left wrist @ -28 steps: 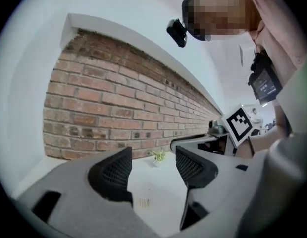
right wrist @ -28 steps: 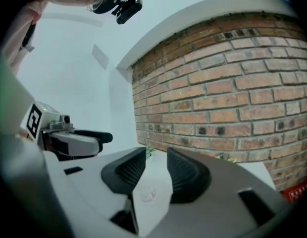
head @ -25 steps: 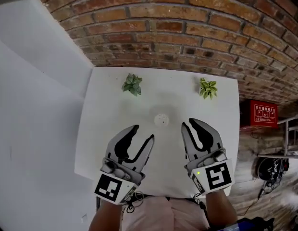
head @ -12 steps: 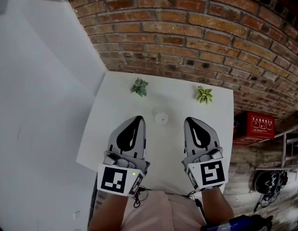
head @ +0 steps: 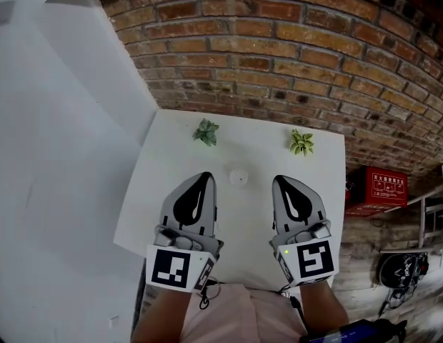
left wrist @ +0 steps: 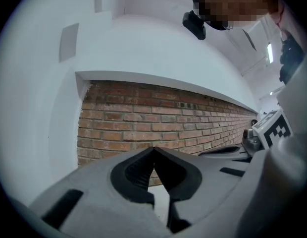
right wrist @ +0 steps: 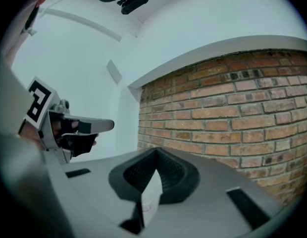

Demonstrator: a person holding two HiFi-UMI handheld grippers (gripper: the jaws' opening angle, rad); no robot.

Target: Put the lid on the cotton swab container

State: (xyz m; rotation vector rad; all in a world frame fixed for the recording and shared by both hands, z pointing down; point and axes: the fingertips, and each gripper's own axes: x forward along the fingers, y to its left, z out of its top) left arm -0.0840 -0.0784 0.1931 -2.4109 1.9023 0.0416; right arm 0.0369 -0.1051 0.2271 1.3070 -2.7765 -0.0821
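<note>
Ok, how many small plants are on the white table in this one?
2. A green plant sits near the far edge of the table, on the left; a paler plant sits near the far edge, on the right. None appears hidden.

Grey left tongs [head: 202, 176] and right tongs [head: 282, 180] (black-marked white cubes [head: 171, 269]).

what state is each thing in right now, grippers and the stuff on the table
left gripper: shut, empty
right gripper: shut, empty
round white container: on the table, ahead of both grippers, untouched; lid too small to tell
left plant: upright
right plant: upright
</note>
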